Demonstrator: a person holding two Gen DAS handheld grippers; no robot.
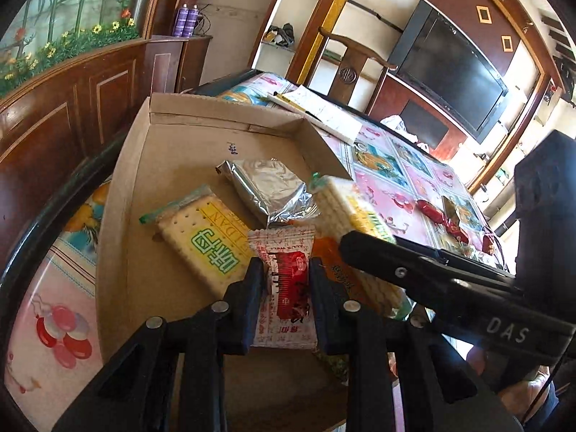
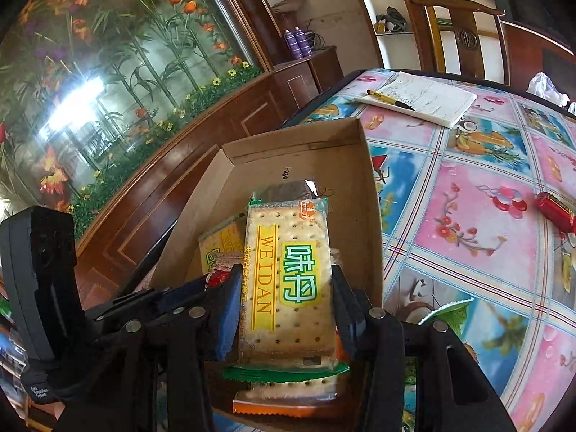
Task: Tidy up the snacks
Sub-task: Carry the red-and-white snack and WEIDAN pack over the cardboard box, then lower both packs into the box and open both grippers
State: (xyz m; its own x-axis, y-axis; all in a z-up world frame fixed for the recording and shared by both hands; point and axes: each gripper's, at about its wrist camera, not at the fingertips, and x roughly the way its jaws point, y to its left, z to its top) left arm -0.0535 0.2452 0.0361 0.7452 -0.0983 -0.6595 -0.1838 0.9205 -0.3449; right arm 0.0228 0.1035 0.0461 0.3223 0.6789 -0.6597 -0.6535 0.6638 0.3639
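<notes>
The left hand-held gripper [image 1: 284, 280] pinches a red-and-white snack packet [image 1: 284, 288] over the cardboard box [image 1: 126, 187]; inside lie cracker packs [image 1: 201, 237] and a foil packet [image 1: 266, 187].

A home living room: a flat black television [image 1: 451, 75] in a dark wooden wall unit [image 1: 478, 7] far right, a carved wooden chair [image 1: 351, 68], and a fruit-patterned plastic tablecloth [image 2: 468, 194] covering the table.

Notepad [image 2: 428, 102], pen [image 2: 390, 100], television [image 1: 450, 72]
</notes>
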